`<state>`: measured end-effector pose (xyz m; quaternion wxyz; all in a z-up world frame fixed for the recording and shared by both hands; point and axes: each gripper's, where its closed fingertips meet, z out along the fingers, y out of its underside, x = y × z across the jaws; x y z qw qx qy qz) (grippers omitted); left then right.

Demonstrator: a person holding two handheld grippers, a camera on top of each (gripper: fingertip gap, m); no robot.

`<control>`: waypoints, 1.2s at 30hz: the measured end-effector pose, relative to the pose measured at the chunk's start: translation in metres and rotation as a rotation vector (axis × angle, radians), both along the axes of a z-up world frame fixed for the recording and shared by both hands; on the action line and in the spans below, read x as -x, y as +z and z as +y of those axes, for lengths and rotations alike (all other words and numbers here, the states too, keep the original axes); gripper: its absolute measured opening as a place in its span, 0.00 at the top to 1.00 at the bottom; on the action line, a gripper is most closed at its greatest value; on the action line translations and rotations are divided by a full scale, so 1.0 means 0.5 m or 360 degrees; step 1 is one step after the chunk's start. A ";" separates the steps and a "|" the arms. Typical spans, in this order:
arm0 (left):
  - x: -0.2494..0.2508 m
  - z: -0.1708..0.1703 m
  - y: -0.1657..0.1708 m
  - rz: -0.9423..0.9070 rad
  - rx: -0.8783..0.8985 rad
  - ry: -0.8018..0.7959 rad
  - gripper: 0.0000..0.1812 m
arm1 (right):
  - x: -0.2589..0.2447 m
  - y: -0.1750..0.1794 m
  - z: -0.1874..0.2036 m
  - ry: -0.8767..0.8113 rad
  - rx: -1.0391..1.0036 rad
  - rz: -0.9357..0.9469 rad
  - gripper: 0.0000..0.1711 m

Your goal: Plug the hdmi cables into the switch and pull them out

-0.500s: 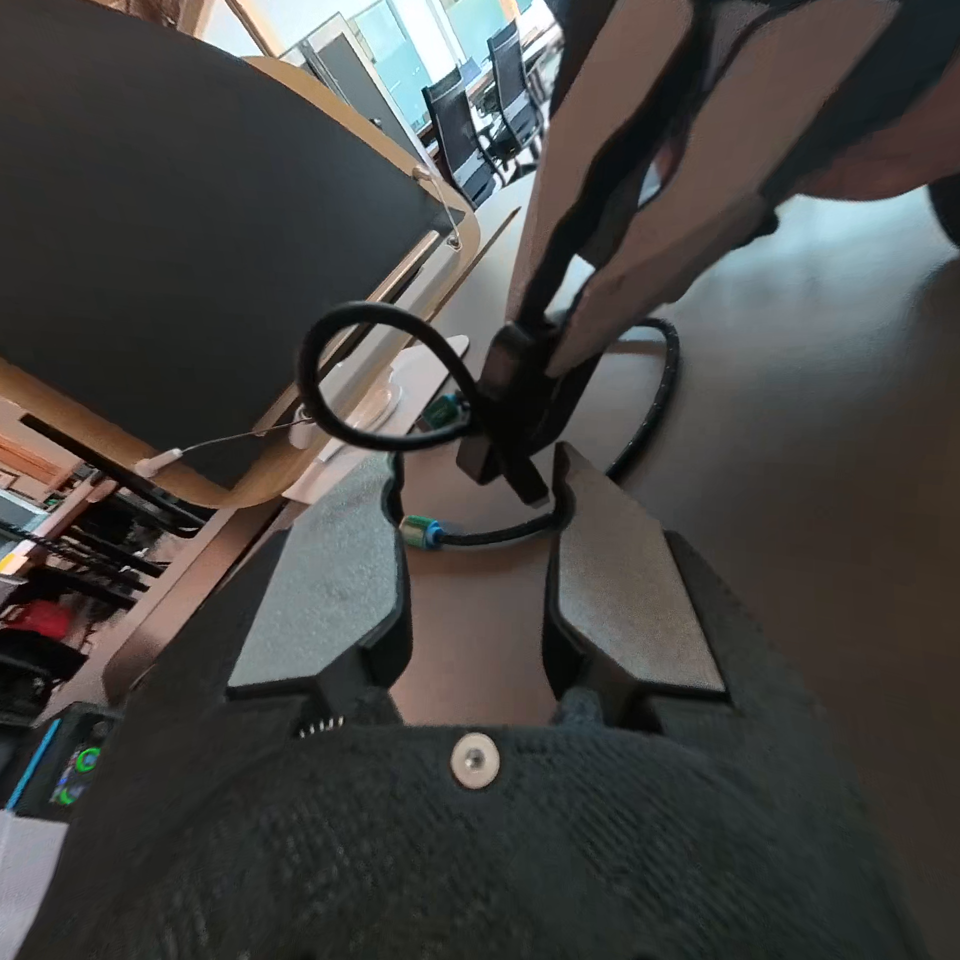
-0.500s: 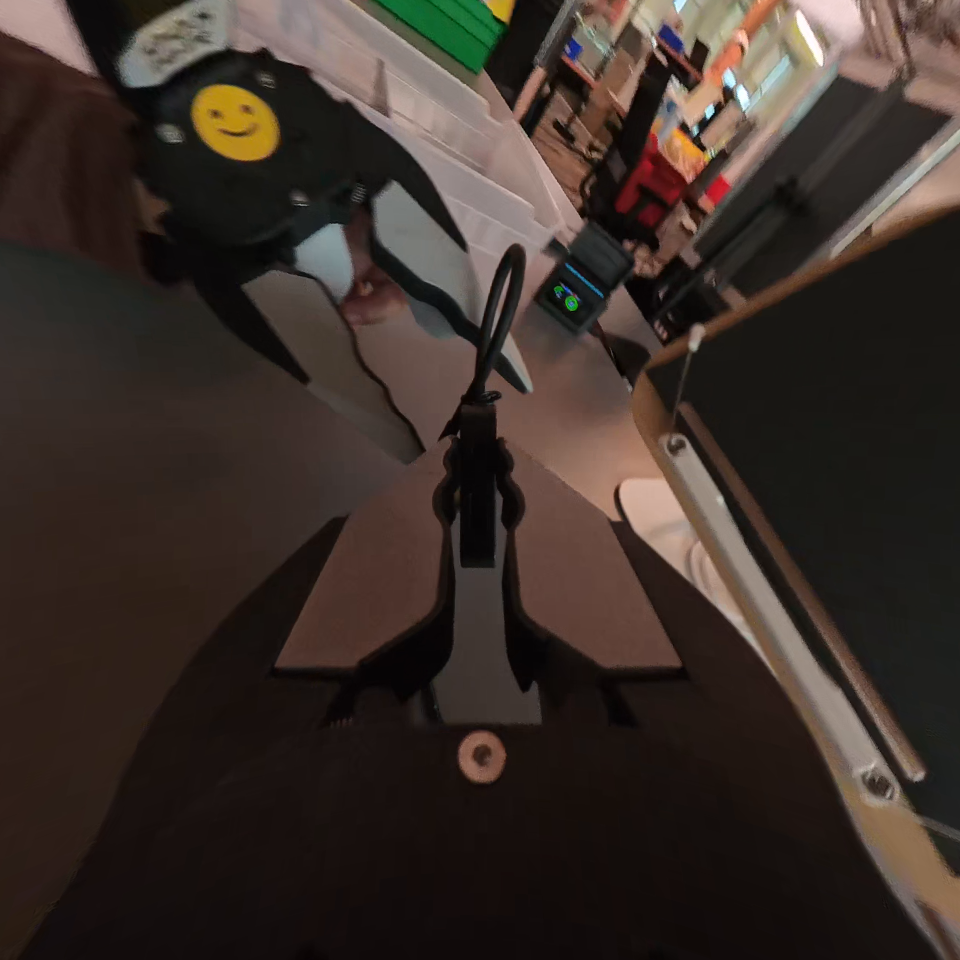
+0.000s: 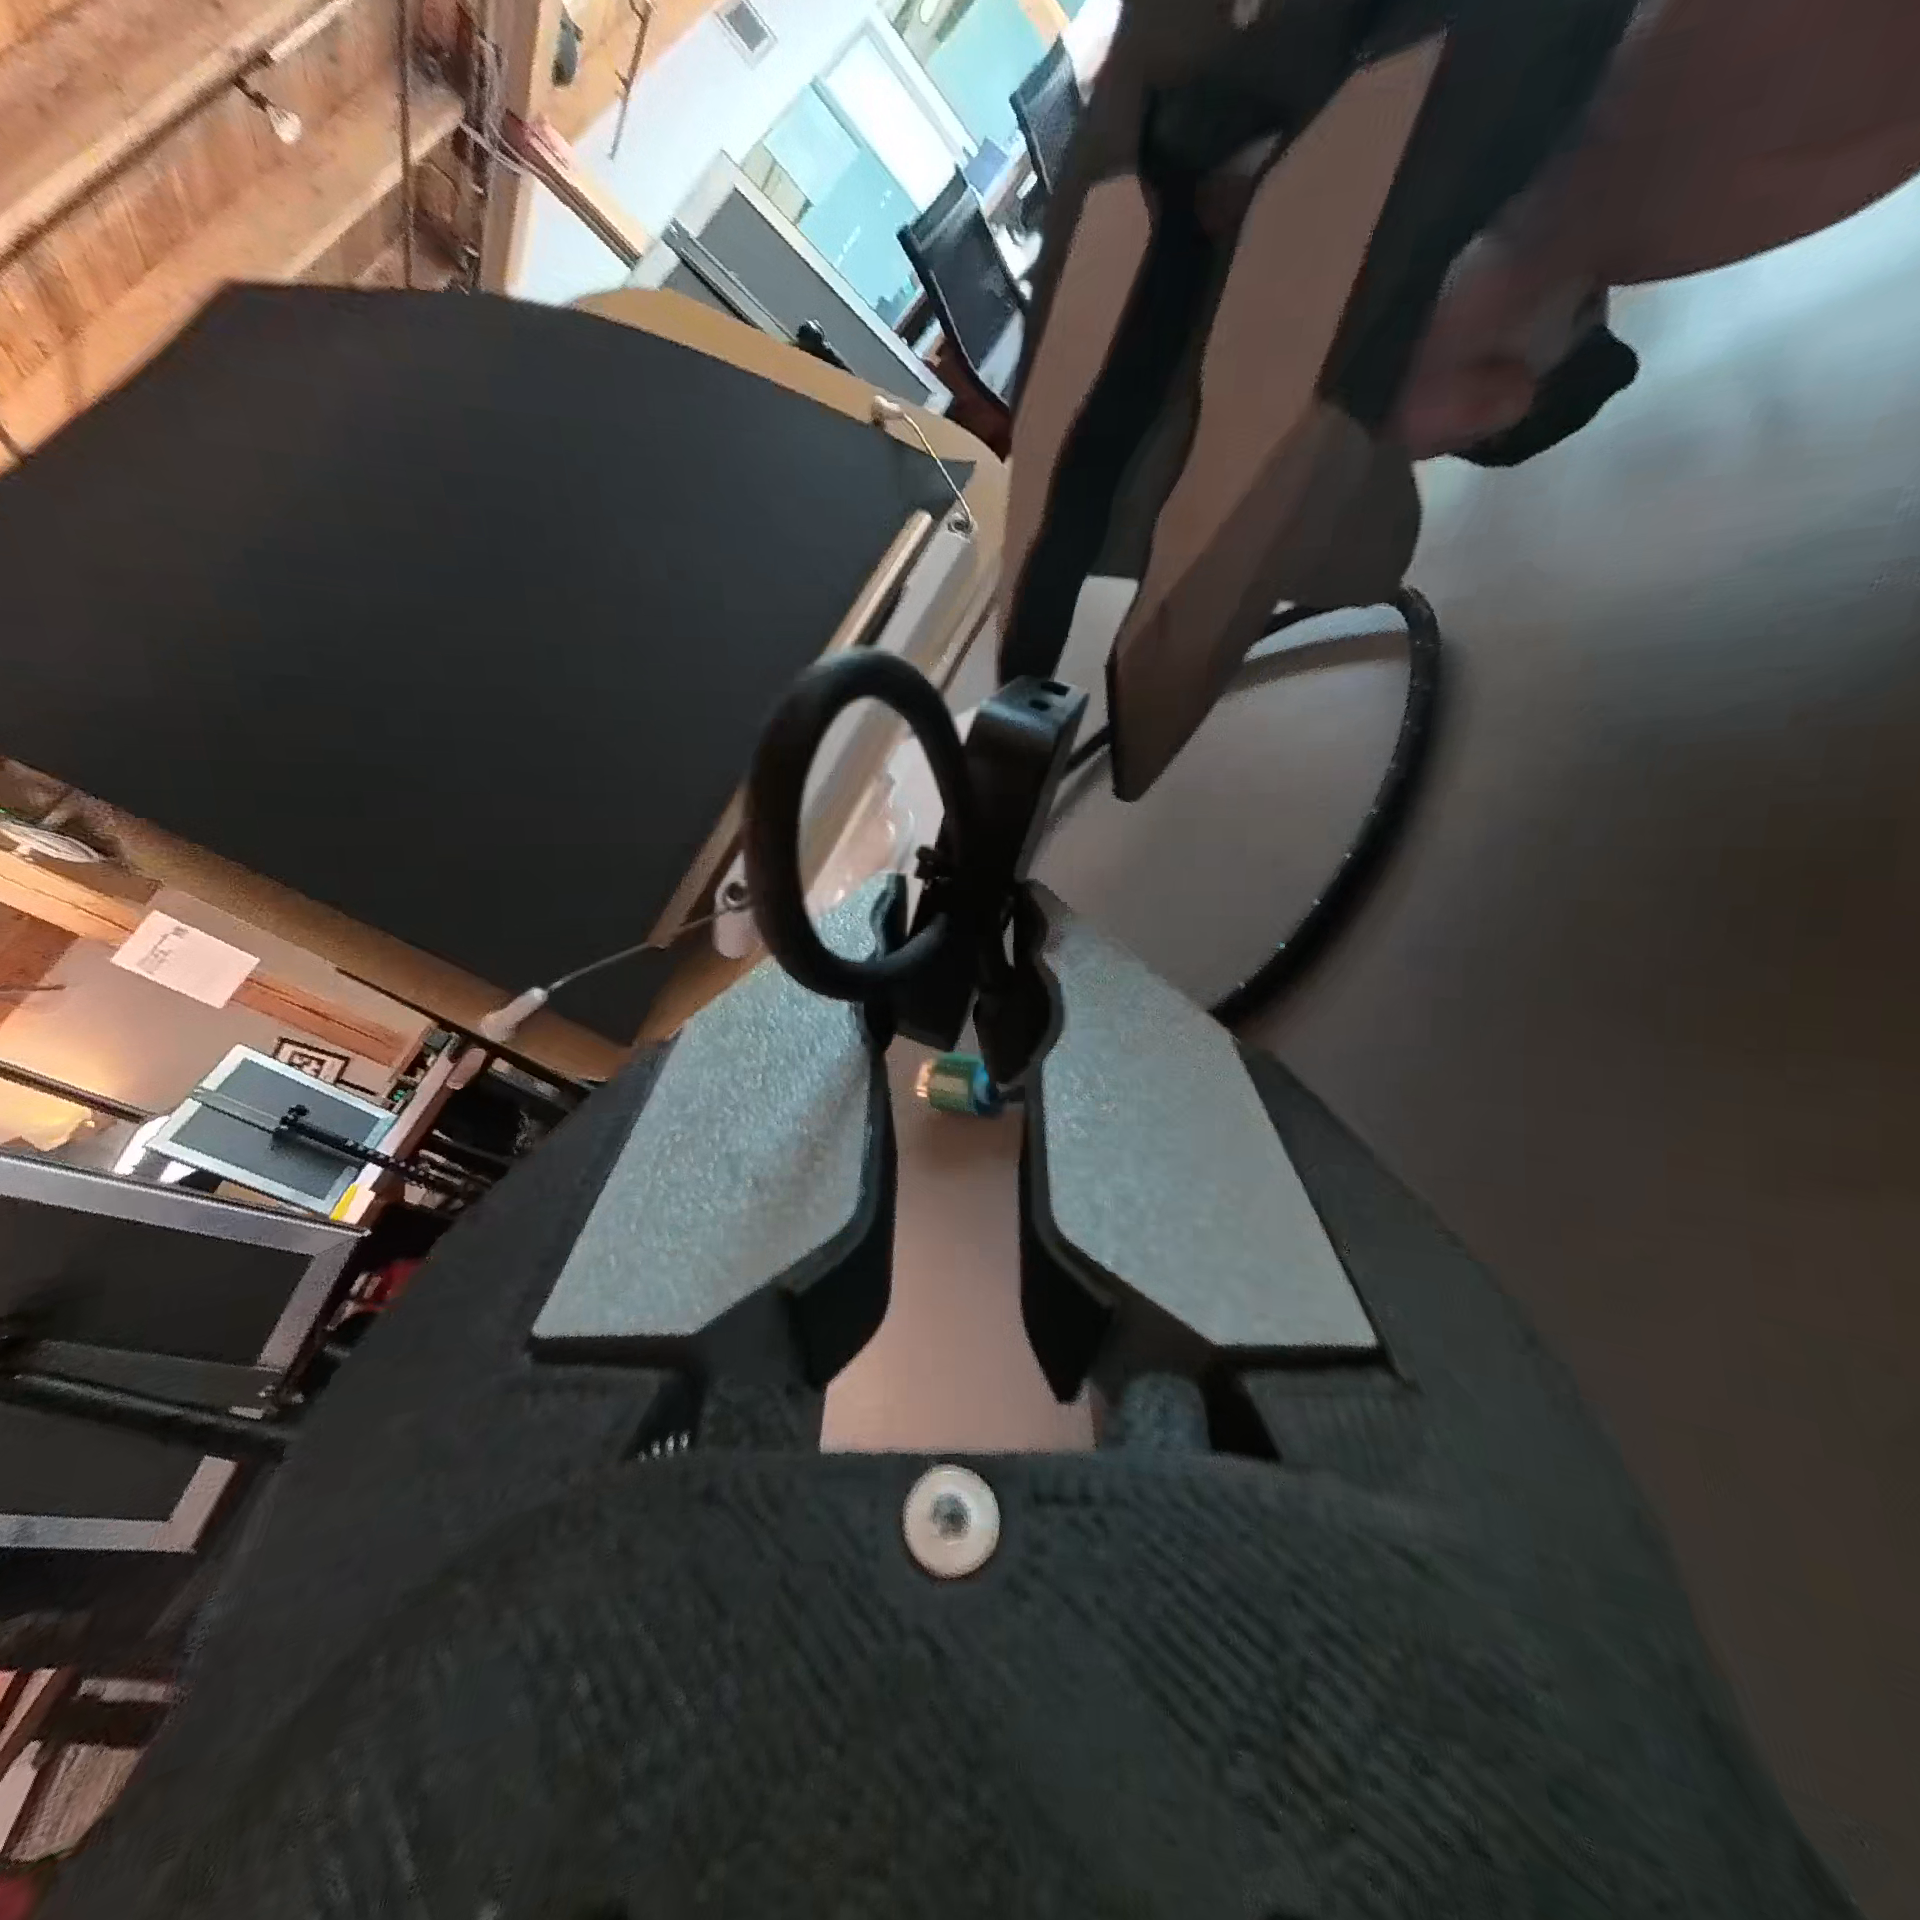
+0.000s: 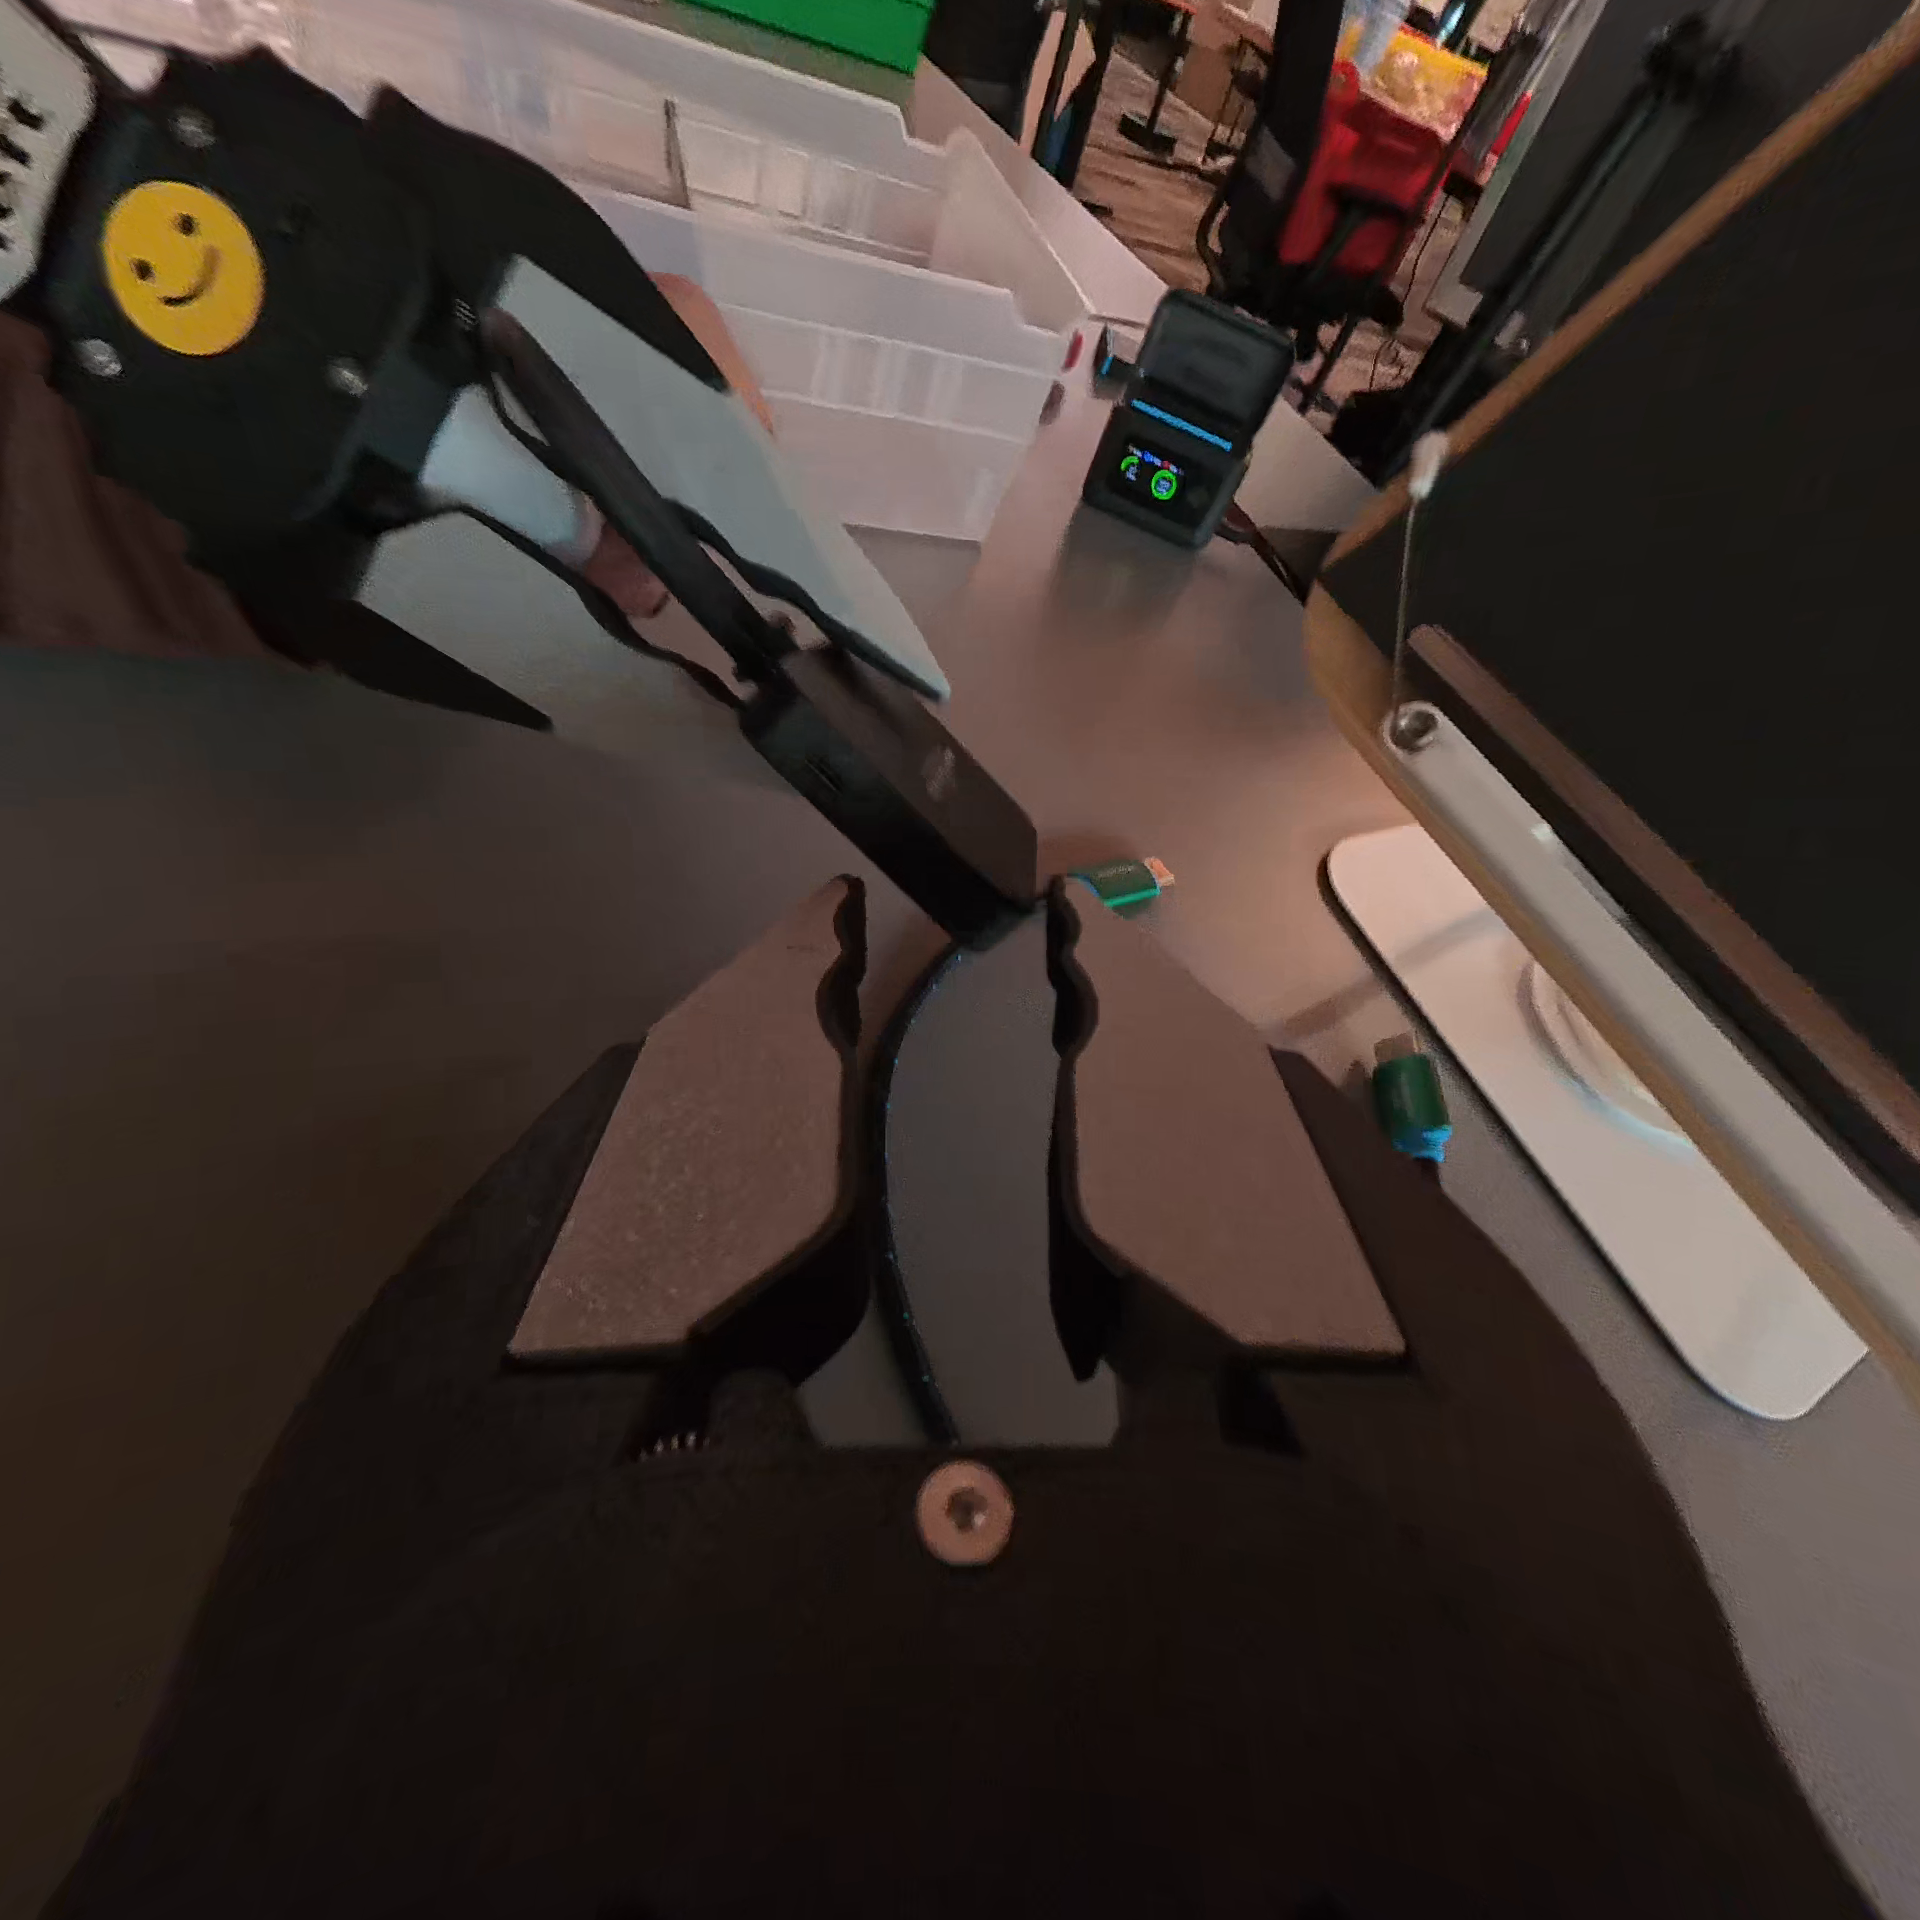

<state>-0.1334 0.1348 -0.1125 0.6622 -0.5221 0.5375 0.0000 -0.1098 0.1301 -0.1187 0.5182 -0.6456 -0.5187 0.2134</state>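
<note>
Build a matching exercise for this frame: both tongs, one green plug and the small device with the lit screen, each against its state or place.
Things:
1. left tongs
2. right tongs
3. green plug
4. small device with a lit screen

States or places:
a. open, holding nothing
b. stands at the far end of the table, near the white bins
c. shut on the switch
d. lies loose on the table, plugged into nothing

Pairs: 1-c, 2-a, 3-d, 4-b.
</note>
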 end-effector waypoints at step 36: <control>0.112 0.133 -0.075 0.0388 -0.0134 0.0493 0.93 | -0.027 -0.122 -0.084 0.0350 0.0778 -0.0364 1.00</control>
